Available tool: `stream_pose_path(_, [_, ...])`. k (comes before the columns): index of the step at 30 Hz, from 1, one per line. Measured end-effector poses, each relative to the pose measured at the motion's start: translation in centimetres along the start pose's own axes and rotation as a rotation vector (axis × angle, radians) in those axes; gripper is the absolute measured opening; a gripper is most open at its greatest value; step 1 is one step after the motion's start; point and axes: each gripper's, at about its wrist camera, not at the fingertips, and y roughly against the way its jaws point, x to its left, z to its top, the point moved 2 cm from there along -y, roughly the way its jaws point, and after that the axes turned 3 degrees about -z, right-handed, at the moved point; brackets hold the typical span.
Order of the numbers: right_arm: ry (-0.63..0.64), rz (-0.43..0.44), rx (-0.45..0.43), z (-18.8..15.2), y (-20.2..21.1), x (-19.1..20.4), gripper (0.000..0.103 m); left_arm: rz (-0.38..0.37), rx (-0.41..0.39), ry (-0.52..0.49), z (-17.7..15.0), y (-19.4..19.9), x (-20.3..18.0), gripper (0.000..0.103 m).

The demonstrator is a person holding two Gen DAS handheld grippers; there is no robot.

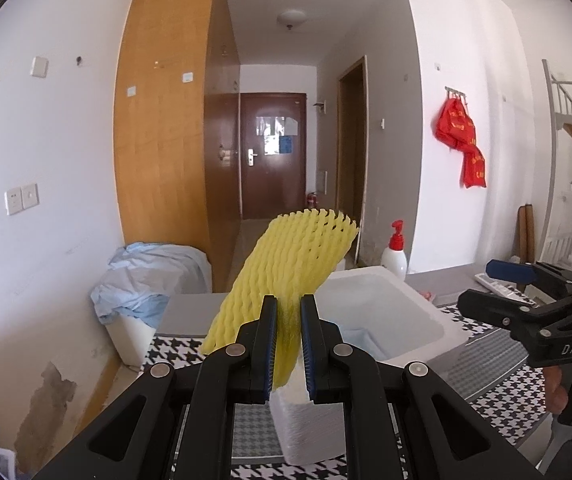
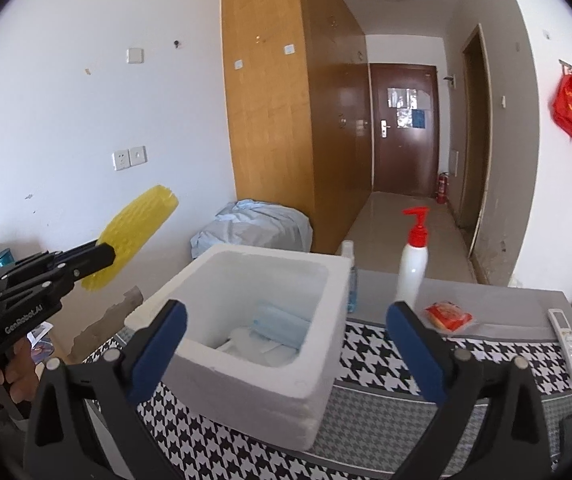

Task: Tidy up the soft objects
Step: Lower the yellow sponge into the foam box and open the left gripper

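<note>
1. The left gripper [image 1: 288,344] is pinching a yellow foam mesh fruit sleeve [image 1: 286,276] between its blue-padded fingers [image 1: 269,344], gripping it near the lower end, so most of the sleeve is sticking up and forward beyond the fingertips, tilting toward the right.
2. In the right wrist view, that same left gripper [image 2: 103,258] is hanging in the air to the left of the white square foam box [image 2: 261,380], and the sleeve [image 2: 133,236] is clear of the box, higher than its rim and not touching it.
3. The right gripper [image 2: 286,344] is standing wide apart with nothing between its blue pads [image 2: 414,352]; it is hovering in front of the foam box, with the box's near wall showing between the two fingers.
4. The foam box is sitting on a bench covered with a black-and-white houndstooth cloth [image 2: 370,364], and light blue face masks [image 2: 281,326] and pale soft pieces are lying on its floor.
5. Behind the foam box, a white pump bottle with a red top [image 2: 414,260] is standing upright, with a small clear bottle of blue liquid [image 2: 350,280] just beside the box's far right corner.
6. To the right of the foam box, a red snack packet [image 2: 448,316] is lying on the bench, and a white remote control [image 2: 568,340] is lying further right, well apart from the box.
</note>
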Motion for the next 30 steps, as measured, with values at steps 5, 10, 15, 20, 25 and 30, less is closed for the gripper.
stream_pose_path(5, [-0.006,-0.025,-0.004,-0.3,0.9,-0.9,0.101,-0.023,0.004,-0.003,0.3,-0.7,-0.9,0.013])
stream_pose_path(10, [-0.010,-0.043,0.001,-0.8,1.6,-1.8,0.101,-0.040,0.010,-0.011,0.6,-1.4,-1.9,0.013])
stream_pose_path(15, [-0.005,-0.057,0.000,-1.1,2.1,-2.2,0.101,-0.060,0.020,-0.012,0.7,-2.0,-2.6,0.013])
stream_pose_path(20, [-0.010,-0.072,0.007,-1.5,2.4,-2.7,0.101,-0.077,0.034,-0.015,0.7,-2.7,-3.2,0.013])
stream_pose_path(25, [-0.025,-0.090,0.009,-2.0,2.9,-3.6,0.101,-0.083,0.050,-0.019,0.6,-3.8,-3.5,0.013])
stream_pose_path(30, [-0.041,-0.114,0.015,-2.4,3.2,-4.5,0.101,-0.087,0.063,-0.018,0.6,-4.8,-3.8,0.013])
